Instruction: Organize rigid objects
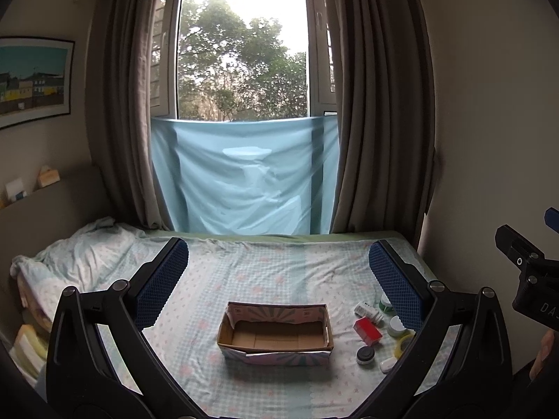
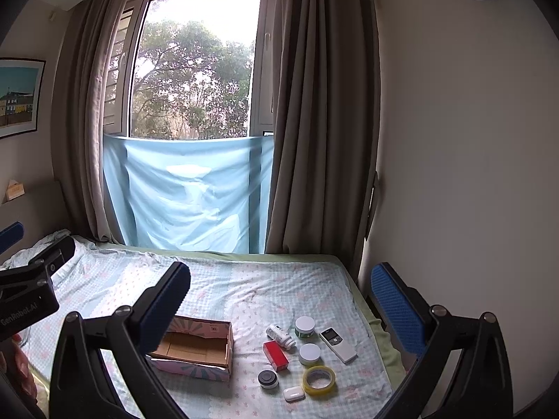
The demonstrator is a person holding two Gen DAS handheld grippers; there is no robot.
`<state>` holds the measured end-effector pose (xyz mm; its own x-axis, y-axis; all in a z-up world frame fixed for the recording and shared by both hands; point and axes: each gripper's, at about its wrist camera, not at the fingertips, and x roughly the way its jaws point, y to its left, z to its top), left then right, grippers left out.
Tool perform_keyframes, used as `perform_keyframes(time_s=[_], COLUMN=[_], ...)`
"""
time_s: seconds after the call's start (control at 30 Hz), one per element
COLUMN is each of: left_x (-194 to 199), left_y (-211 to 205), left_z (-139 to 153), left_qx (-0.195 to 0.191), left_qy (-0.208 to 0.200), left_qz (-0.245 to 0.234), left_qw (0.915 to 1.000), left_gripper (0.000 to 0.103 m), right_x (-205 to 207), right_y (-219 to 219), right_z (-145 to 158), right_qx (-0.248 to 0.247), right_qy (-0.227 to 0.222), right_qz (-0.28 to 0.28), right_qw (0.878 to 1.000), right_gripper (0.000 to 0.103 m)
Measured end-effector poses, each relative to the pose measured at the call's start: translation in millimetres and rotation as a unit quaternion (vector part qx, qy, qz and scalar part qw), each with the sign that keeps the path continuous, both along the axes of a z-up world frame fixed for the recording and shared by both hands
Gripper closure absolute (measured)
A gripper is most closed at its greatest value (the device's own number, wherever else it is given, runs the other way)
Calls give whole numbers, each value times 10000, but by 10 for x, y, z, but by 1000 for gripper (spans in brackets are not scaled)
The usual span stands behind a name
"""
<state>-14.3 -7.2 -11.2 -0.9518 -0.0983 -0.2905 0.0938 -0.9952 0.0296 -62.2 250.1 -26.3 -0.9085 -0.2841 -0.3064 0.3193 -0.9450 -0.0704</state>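
Observation:
An open cardboard box [image 1: 276, 335] [image 2: 197, 349] lies empty on the bed. To its right lie small items: a red box [image 2: 276, 355] [image 1: 367, 330], a white pill bottle [image 2: 279, 336], two white-lidded jars [image 2: 304, 326] [image 2: 310, 353], a remote [image 2: 338, 344], a tape roll [image 2: 318, 379], a black-lidded pot [image 2: 268, 379] and a white case [image 2: 293, 393]. My left gripper [image 1: 277, 265] is open, held above the box. My right gripper [image 2: 279, 289] is open, held above the items. Both are empty.
The bed [image 2: 244, 279] has a pale checked sheet, with rumpled bedding [image 1: 70, 255] at the left. Curtains [image 2: 314, 139], a window and a blue cloth [image 1: 244, 174] are behind it. A wall [image 2: 454, 174] runs along the bed's right side.

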Motion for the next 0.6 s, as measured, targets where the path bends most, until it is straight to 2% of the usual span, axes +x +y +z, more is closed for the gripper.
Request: perform_keyframes(time_s=[0.27, 0.6], left_x=[13, -12], left_y=[-9, -49], left_z=[19, 21], left_qx=[-55, 23], left_qy=[41, -41], left_qz=[177, 123], left_qw=[9998, 9999], left_gripper=[0, 0], right_x=[12, 13], right_y=[-29, -44], right_z=[4, -17], right_qx=[-21, 2], right_qy=[71, 61], right_qz=[-39, -90], right_qw=[10000, 9999], right_gripper=[0, 0])
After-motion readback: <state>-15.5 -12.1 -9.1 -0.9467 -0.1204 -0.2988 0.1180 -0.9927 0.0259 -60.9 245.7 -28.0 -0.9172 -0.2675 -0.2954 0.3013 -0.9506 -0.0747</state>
